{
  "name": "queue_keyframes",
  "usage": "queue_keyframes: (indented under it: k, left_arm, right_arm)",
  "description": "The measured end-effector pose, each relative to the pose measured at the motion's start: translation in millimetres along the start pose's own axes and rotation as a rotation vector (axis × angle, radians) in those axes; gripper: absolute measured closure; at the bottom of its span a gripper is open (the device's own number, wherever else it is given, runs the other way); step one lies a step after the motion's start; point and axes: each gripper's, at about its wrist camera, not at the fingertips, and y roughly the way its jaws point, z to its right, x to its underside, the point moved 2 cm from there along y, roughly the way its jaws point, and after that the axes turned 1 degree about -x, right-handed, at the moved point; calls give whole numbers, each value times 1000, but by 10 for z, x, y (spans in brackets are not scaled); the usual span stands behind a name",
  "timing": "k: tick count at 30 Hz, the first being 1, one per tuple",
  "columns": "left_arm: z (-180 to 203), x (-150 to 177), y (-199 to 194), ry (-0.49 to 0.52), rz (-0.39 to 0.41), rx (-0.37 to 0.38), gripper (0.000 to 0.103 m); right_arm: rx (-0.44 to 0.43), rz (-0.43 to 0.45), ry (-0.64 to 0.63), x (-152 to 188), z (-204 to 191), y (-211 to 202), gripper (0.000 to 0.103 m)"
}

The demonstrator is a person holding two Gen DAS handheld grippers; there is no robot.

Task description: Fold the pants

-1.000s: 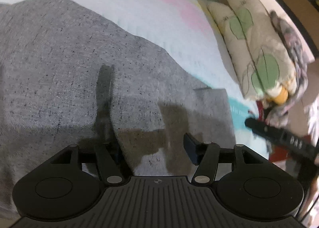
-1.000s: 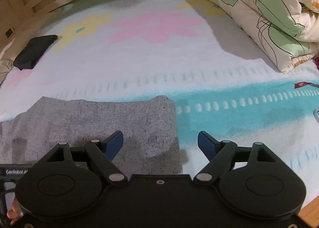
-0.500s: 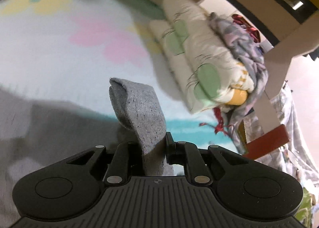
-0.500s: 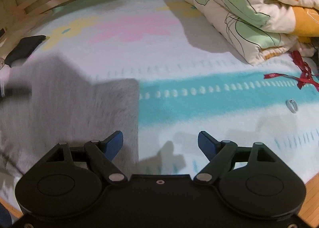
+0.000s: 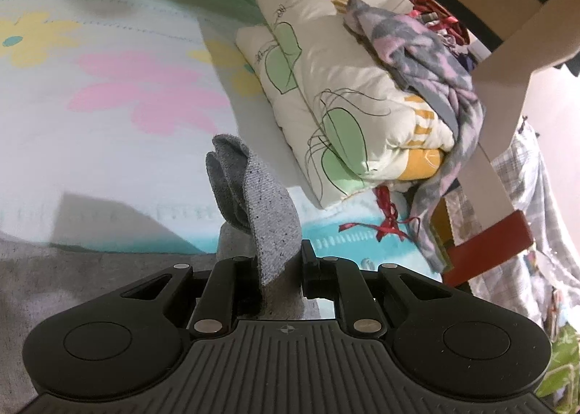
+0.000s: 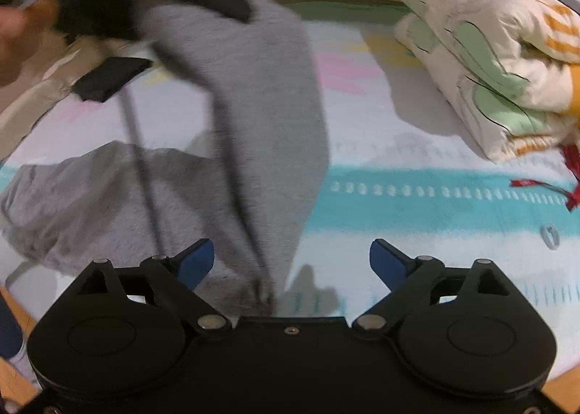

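Left wrist view: camera sits just behind its own fingers (image 5: 311, 269), angled down over the flowered bed cover (image 5: 108, 95), very near a pinched fold of the grey pants (image 5: 268, 211), facing the folded quilt (image 5: 344, 102) and a wooden frame post beyond. Right wrist view: same mounting, looking down over the cover's teal stripe (image 6: 435, 193), slightly farther from the lifted, blurred pants on its left. Shared ground: pants, cover, quilt at right, red ribbon (image 5: 386, 225).
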Motion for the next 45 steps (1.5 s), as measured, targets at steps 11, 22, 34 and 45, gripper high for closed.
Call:
queue_keyframes:
  k: [11,22,34,45]
  left_arm:
    - [105,-9,-152,41,30,15,90]
    - [-454,195,-87,20,-10,-56,88]
    - [-1299,596,377,-216,-77,14,62]
    - [-1577,781,856,-293,-157,79,54]
  right_arm:
    - [95,-79,44,71,6,462,8]
    - [261,-228,26,312,198,769,15]
    - [252,-278,60,281,270,874,14]
    - [216,-289,119,277,347,939,14]
